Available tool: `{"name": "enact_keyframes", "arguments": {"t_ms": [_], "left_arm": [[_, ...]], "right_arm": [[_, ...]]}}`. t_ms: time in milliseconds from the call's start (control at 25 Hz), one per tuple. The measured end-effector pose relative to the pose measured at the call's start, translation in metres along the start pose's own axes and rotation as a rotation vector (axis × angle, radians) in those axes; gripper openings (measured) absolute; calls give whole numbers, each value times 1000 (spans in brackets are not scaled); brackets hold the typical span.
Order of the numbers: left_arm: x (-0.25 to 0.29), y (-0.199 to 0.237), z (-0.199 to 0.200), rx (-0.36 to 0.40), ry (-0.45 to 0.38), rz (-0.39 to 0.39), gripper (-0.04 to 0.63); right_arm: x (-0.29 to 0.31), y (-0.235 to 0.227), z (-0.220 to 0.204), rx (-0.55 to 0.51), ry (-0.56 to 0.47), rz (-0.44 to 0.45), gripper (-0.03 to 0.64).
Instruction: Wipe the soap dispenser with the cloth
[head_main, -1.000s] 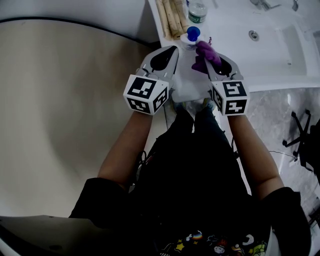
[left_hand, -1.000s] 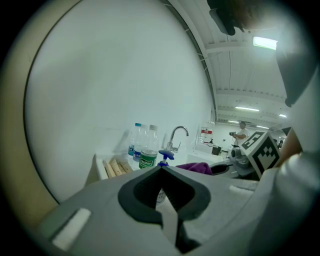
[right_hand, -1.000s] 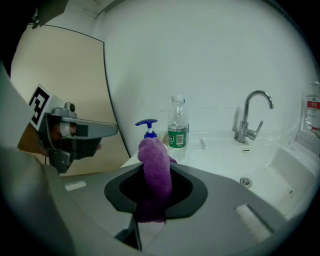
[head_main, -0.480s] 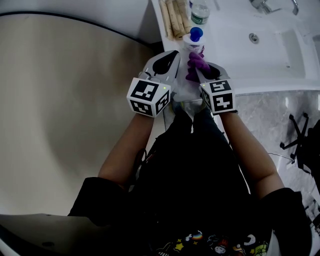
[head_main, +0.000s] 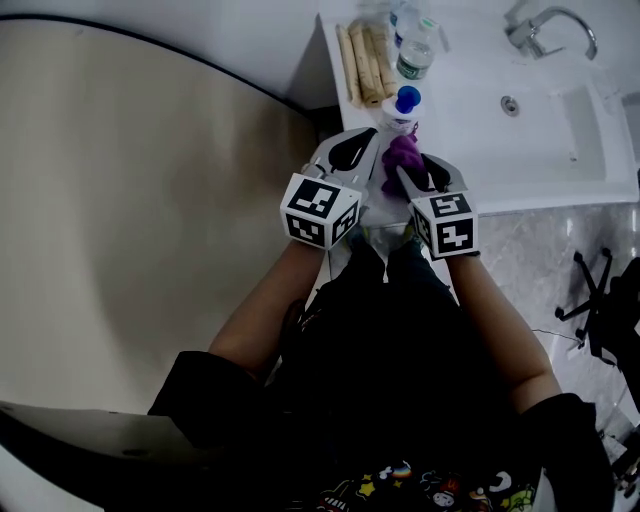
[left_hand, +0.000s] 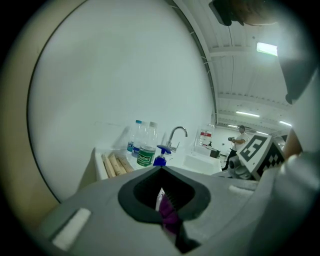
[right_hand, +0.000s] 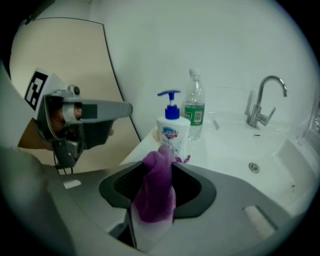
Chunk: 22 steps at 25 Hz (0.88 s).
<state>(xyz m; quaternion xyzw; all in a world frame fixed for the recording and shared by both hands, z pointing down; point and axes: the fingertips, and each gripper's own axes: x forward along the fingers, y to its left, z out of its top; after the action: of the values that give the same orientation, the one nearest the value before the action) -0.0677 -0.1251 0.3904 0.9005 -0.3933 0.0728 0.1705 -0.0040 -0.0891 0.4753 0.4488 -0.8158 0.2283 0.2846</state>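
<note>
A white counter (head_main: 480, 160) runs along the wall; a basin (head_main: 572, 115) is sunk into it, with a drain (head_main: 510, 101) beside that; a chrome tap (head_main: 545, 25) rises at the back edge; at the counter's end stands the dispenser (head_main: 405, 103), upright, blue pump on top; just behind it stand water bottles (head_main: 415, 50), close together; beside those lie pale sticks (head_main: 365, 62), perhaps wooden, side by side along the edge.
</note>
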Motion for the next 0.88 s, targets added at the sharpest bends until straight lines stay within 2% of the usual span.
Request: {"name": "enact_keyframes", "arguments": {"t_ms": [120, 240, 360, 480, 640, 880], "left_arm": [[3, -4, 8, 2, -13, -9, 0], [5, -8, 21, 10, -37, -4, 0], [6, -13, 36, 34, -65, 14, 0], [3, -16, 49, 68, -94, 65, 0], [-3, -16, 58, 102, -122, 130, 0], [-4, -13, 57, 99, -109, 156, 0]], "right_arm": [[-25, 2, 33, -8, -103, -14, 172], [-50, -2, 70, -17, -226, -49, 26], [-68, -7, 98, -34, -332, -63, 21], [-78, -12, 115, -59, -402, -79, 21], [-80, -16, 123, -67, -436, -74, 21], [-77, -19, 126, -77, -443, -59, 21]]}}
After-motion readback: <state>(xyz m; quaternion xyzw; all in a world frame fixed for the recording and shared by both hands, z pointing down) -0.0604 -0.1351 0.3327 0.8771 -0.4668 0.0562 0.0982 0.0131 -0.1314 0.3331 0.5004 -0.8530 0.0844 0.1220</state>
